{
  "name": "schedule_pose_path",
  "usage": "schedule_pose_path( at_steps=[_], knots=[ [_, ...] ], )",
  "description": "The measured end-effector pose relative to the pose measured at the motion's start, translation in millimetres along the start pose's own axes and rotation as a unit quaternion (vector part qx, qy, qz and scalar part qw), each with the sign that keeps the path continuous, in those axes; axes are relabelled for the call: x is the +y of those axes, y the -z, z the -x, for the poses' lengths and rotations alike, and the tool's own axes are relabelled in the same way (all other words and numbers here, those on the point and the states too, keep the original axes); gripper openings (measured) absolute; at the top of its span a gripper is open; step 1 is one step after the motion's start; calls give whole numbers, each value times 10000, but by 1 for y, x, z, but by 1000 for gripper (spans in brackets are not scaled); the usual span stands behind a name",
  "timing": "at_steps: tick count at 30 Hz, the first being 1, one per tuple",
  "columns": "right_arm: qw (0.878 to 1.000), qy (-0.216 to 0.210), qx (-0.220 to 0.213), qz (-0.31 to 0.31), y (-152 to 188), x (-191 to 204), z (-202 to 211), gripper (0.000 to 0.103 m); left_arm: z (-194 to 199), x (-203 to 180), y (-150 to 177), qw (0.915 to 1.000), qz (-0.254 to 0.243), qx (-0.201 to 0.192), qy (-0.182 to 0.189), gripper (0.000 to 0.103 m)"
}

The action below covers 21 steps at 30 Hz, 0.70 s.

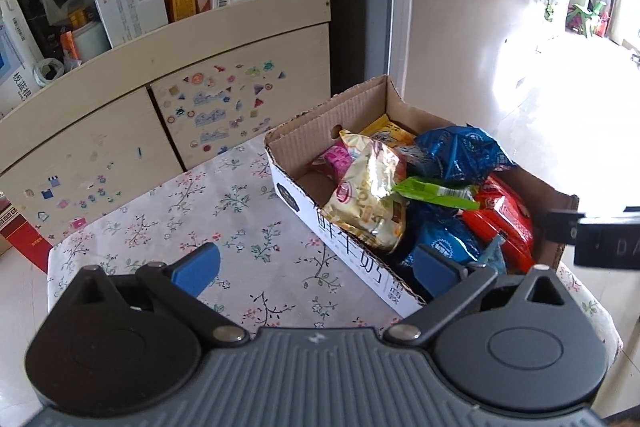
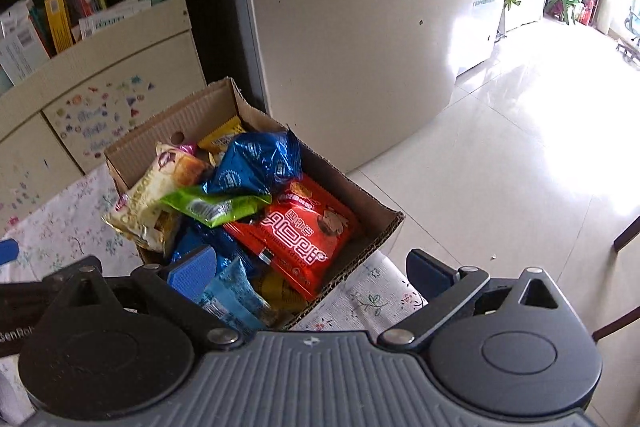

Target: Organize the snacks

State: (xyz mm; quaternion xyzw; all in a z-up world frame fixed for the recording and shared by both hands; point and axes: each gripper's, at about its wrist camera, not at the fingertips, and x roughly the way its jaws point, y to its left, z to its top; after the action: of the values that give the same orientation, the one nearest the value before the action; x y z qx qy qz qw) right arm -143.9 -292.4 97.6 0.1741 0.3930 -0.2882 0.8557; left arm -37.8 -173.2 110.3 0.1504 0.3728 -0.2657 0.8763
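Cardboard box [image 1: 362, 107] sits on the floral tablecloth [image 1: 192, 211], at the table's far right end beside the fridge [image 2: 360, 47]. Box is piled with snacks: gold foil bag [image 1: 368, 195] leaning over the near wall, blue foil bags [image 1: 460, 151], green wrapper [image 1: 436, 193] lying across the top, red packet [image 2: 304, 231] toward the right end, yellow packet [image 1: 384, 129] and a pink one [image 1: 336, 159] toward the back, plus a light-blue tube-like pack [image 2: 232, 291] at the near corner in the right wrist view.

Left gripper [image 1: 316, 267] spread wide, nothing between its blue pads, hovering over the box's near wall with one pad over the cloth and the other over the snacks. Right gripper [image 2: 312, 273] also wide open and empty, straddling the box's right corner; left pad over the snacks, right pad out past the table edge.

Progress, judging from this: looks mostly done. No loose snacks show on the visible tablecloth, everything seen is in the box. What's left is likely tidying the heap, since the gold bag overhangs the rim and the pile is jumbled. Parts of the table are hidden behind the grippers, so can't rule out stray items
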Motion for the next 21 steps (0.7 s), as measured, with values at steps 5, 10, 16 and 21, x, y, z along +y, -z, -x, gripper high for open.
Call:
schedule_pose_path(
  at_steps=[5, 10, 16, 21],
  knots=[
    [9998, 90, 52, 161, 4, 7, -2, 103, -5, 2, -1, 9999, 74, 65, -84, 102],
    [9992, 193, 95, 345, 7, 15, -4, 103, -8, 2, -2, 9998, 104, 114, -118, 102],
    [9986, 262, 69, 448, 8, 20, -5, 103, -10, -1, -2, 9997, 16, 116, -220, 102],
    [9984, 290, 57, 490, 8, 20, -5, 103, -10, -1, -1, 9997, 26, 124, -228, 102]
  ],
)
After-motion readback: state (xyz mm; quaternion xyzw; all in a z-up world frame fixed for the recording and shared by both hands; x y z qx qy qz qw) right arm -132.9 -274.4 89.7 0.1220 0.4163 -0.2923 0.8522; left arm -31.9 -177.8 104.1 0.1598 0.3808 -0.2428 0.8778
